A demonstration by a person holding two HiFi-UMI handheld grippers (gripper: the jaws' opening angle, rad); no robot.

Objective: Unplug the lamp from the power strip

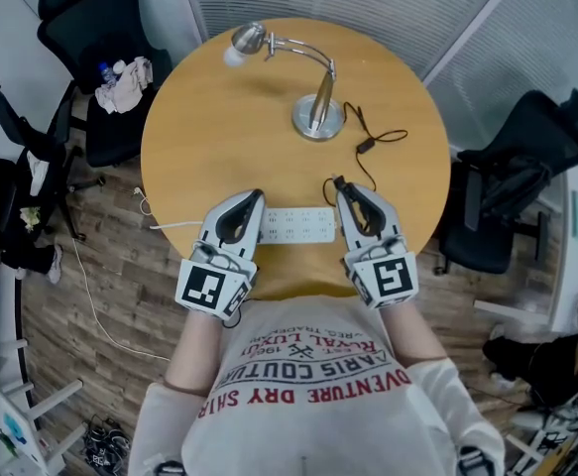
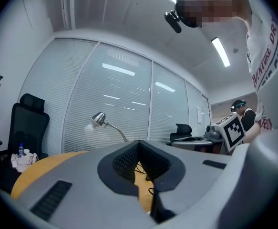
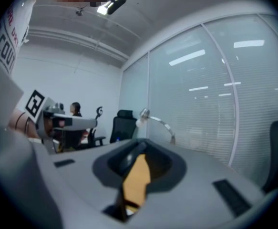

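A silver desk lamp (image 1: 318, 107) stands at the far side of the round wooden table (image 1: 209, 137). Its black cord (image 1: 366, 147) runs toward me and ends in a dark plug (image 1: 332, 179). My right gripper (image 1: 339, 184) is shut on that plug, just beyond the right end of the white power strip (image 1: 296, 224) and apart from it. In the right gripper view the plug (image 3: 129, 160) shows dark between the jaws of the gripper (image 3: 139, 142). My left gripper (image 1: 256, 198) rests shut over the strip's left end, with nothing between its jaws (image 2: 139, 144). The lamp (image 2: 99, 119) shows beyond.
The strip's white cable (image 1: 90, 296) drops off the table's left edge to the floor. One black office chair (image 1: 110, 28) stands at the upper left, another (image 1: 526, 167) at the right. A person (image 3: 74, 109) sits at a desk in the background.
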